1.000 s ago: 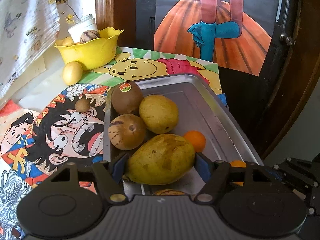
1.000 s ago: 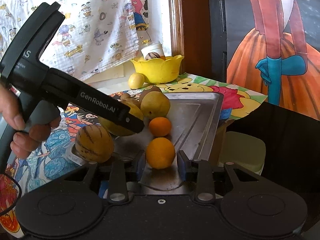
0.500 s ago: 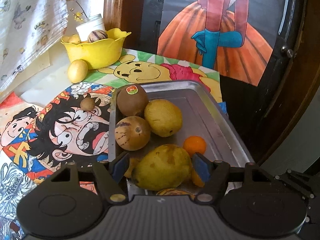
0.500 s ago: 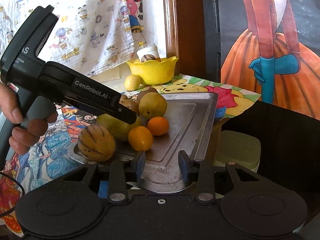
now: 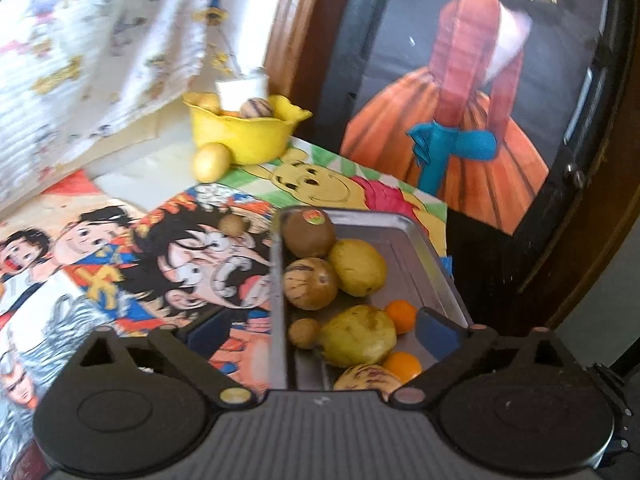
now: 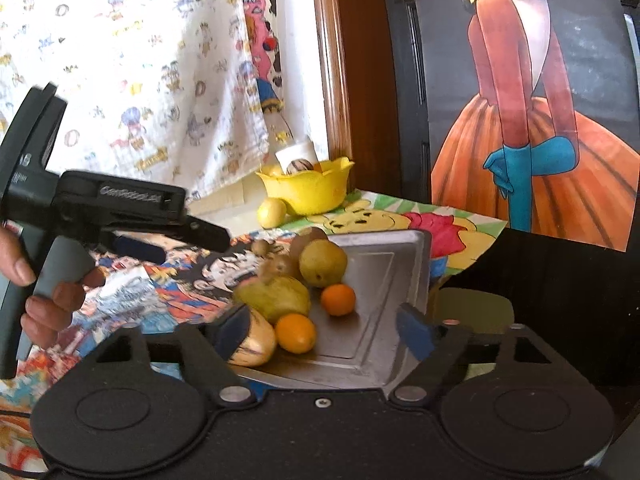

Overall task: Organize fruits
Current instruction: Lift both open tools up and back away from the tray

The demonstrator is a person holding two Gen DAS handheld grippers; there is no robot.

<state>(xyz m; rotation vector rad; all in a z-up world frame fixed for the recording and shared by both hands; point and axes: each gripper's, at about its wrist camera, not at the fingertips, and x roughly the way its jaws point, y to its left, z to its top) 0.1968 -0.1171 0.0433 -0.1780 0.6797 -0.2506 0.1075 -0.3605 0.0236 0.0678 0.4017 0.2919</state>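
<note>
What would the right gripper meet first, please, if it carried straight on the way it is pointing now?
Probably the metal tray: the right gripper, its jaws opening with nothing pressed between them, looks down onto the bare floor of the tray, just right of the nearest orange. Depth is hard to judge, so it might brush that orange first.

Lighting: your views are daylit, brightest on the white curtain [image 6: 132, 68] at left (nearly washed out). Glare: soft sheen on the metal tray [image 6: 384, 280]. Blur: your left wrist view is smeared throughout. Distortion: fisheye bending, dark corners.
</note>
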